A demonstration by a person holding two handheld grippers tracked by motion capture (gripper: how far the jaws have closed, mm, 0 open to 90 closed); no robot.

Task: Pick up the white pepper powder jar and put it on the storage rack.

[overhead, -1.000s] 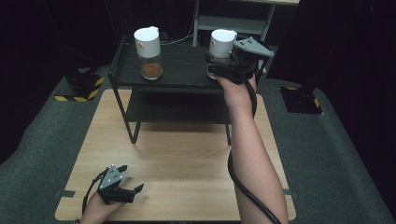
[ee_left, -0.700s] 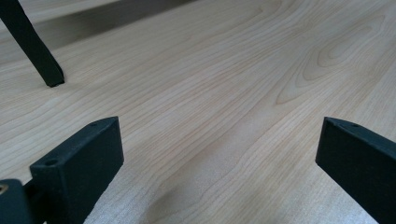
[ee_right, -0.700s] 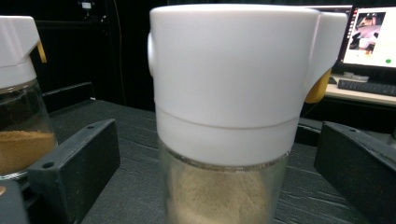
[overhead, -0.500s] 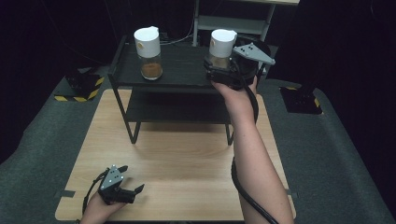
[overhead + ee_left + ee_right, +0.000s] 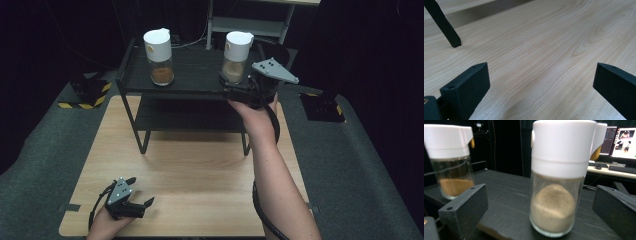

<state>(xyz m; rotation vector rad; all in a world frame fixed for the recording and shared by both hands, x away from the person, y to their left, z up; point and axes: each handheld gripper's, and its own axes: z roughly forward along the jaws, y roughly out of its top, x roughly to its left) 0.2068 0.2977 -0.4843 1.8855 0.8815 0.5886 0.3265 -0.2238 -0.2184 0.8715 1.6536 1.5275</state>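
Two glass jars with white lids stand on the top of a black shelf rack [image 5: 195, 75]. One holds brown powder [image 5: 159, 56] [image 5: 451, 160], the other pale powder [image 5: 236, 57] [image 5: 560, 177]. My right gripper [image 5: 226, 86] [image 5: 541, 197] is at the rack's front edge, just short of the pale jar. Its jaws have just been opening and now stand wide. The jar stands upright ahead of them, untouched. My left gripper [image 5: 141, 191] [image 5: 541, 75] rests open on the wooden table [image 5: 200, 170] near its front left corner, with nothing between the jaws.
The rack has a lower shelf [image 5: 190, 117] and thin black legs [image 5: 444, 25] that stand on the table. Grey mats lie around the table. A desk with screens [image 5: 621, 140] sits behind the rack. Bare wood lies between the rack and the left gripper.
The right gripper has drawn back from the pale jar toward the rack's front edge and a little lower, leaving the jar standing. The left gripper has stayed put.
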